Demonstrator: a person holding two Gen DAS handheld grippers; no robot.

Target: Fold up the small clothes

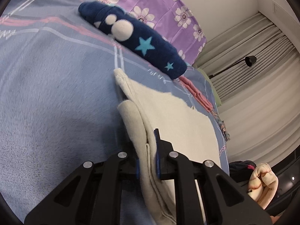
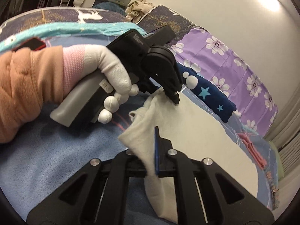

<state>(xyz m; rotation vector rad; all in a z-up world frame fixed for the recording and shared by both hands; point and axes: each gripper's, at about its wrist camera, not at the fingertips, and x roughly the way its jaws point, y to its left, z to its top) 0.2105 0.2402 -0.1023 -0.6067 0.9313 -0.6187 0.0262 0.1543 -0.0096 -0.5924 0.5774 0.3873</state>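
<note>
The cream garment (image 1: 168,112) lies on the bed (image 1: 46,103), on a blue plush blanket with pale and pink stripes, and both tools grasp it. The left tool (image 1: 148,146) is clenched on a folded edge of the cream garment, which passes between its 2 blue-padded fingers (image 1: 157,161). In the right wrist view the right tool (image 2: 150,146) is also clenched on the cream garment, and the cloth hangs bunched between its fingers. In the same view the left tool is seen from outside, held by a hand in a white glove (image 2: 112,75) with an orange sleeve (image 2: 28,86), and its tip pinches another part of the cream garment, beyond the right tool.

Just behind the cream garment lies a dark blue fleece item (image 1: 135,39) with white dots and light blue stars. Behind that item is a purple cover (image 1: 168,9) with white flowers. A pink folded cloth (image 1: 198,93) lies near the far edge of the cream garment.
</note>
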